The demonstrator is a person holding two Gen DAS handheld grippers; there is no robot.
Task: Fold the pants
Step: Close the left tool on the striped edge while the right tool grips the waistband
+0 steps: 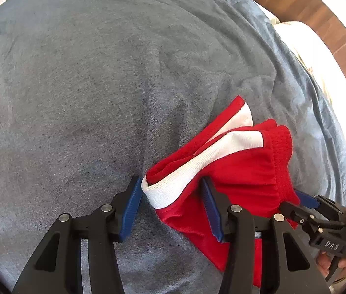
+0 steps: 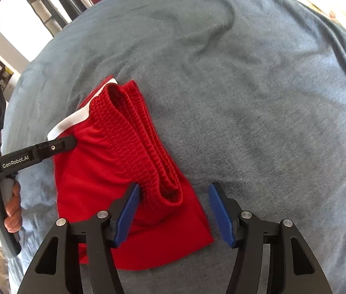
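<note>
The red mesh athletic shorts with white side stripes (image 2: pixel 114 171) lay bunched in a partly folded bundle on the grey-blue blanket covering the bed (image 2: pixel 246 98), not yet a flat, squared fold.

In the right wrist view the ribbed elastic waistband (image 2: pixel 138 142) ran as a long diagonal ridge from upper left down to lower right, and its near end sat between the blue pads of the right gripper (image 2: pixel 174 209). Those fingers (image 2: pixel 128 210) stood spread apart, grasping nothing; the left pad was just beside the band's end and the right pad hung over bare blanket.

In the left wrist view the left gripper (image 1: pixel 171 207) was likewise released, its fingers (image 1: pixel 132 208) straddling the white-trimmed leg hem (image 1: pixel 158 193), with one pad over blanket and the other over red cloth. Whether either pad touched the fabric could not be told.

So the bundle's long axis lay roughly between the two tools, waistband end nearer the right one, hem end nearer the left one. By my judgement, the coming move turned on each pair of fingers closing on its own end, so the cloth could be drawn out along that axis before folding over.
</note>
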